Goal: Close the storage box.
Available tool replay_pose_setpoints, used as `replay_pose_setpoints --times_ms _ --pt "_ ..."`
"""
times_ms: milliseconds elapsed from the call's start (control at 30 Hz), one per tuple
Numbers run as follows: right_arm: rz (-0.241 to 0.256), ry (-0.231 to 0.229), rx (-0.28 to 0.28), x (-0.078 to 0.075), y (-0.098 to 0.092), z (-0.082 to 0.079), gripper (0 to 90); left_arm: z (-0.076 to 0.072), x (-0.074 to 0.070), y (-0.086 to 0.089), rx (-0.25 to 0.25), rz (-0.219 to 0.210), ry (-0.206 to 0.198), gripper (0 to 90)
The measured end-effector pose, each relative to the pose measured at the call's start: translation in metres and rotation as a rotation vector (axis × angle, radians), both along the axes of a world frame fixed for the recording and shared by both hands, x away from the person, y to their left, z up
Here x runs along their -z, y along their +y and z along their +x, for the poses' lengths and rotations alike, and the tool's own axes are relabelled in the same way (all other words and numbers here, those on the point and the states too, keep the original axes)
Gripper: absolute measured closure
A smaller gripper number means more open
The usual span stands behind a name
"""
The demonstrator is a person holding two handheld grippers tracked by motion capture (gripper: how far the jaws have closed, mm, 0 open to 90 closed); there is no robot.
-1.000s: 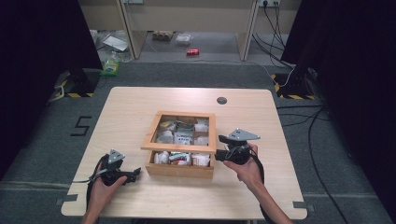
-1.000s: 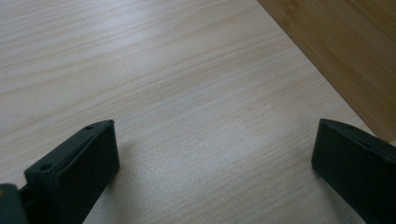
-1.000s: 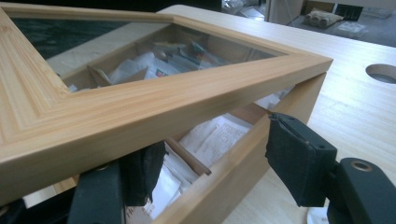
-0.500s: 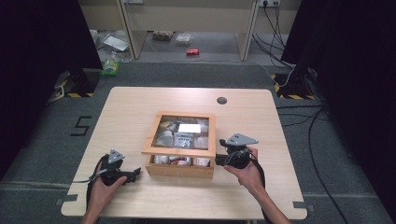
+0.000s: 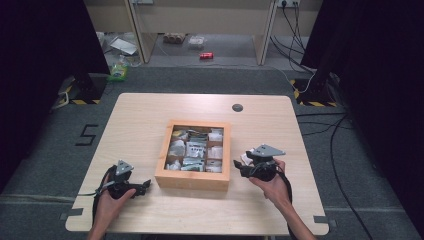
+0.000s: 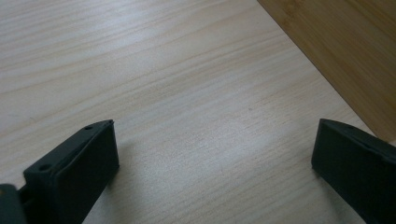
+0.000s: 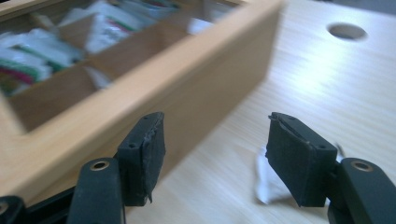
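Observation:
A shallow wooden box [image 5: 192,180] with a glass lid sits mid-table, its compartments full of small packets [image 5: 195,149]. The lid lies flat on it. My right gripper [image 5: 238,168] hovers just off the box's right wall, open and empty. In the right gripper view the box wall [image 7: 187,88] runs past the left jaw of that gripper [image 7: 215,119], and a white packet [image 7: 265,183] lies on the table behind the right jaw. My left gripper [image 5: 145,186] rests open at the front left, near the box's corner [image 6: 345,51]. Nothing lies inside the left gripper [image 6: 212,130].
The light wooden table [image 5: 150,115] has a round cable hole [image 5: 237,107] behind the box, also seen as a cable hole [image 7: 346,31] in the right gripper view. Grey floor surrounds the table, with cables [image 5: 320,127] at the right and clutter [image 5: 206,55] at the back.
The box lid, tilted up a second ago, has come down flat. My right gripper has drawn back to the right of the box. The left gripper has stayed put.

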State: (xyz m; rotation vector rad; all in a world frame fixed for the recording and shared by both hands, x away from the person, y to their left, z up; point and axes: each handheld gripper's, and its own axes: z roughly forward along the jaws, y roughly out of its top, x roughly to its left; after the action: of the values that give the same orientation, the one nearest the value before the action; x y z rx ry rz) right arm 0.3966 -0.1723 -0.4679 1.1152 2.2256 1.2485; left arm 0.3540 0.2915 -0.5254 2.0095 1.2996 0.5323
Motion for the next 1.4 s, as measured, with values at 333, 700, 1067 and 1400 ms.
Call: replay_pose_setpoints --times_ms 333,700,1067,1400 --pt "0.038 0.075 0.122 0.013 -0.035 0.013 34.7 0.000 0.000 0.000 0.000 0.001 0.001 0.0" --pt "0.046 0.084 0.133 0.012 -0.037 0.011 33.1 0.000 0.000 0.000 0.000 0.001 0.001 0.0" --pt "0.047 0.098 0.139 0.014 -0.040 0.007 32.2 0.000 0.000 0.000 0.000 0.000 0.001 0.0" --pt "0.027 0.102 0.141 0.019 -0.044 -0.008 31.3 0.000 0.000 0.000 0.000 0.000 0.001 0.0"
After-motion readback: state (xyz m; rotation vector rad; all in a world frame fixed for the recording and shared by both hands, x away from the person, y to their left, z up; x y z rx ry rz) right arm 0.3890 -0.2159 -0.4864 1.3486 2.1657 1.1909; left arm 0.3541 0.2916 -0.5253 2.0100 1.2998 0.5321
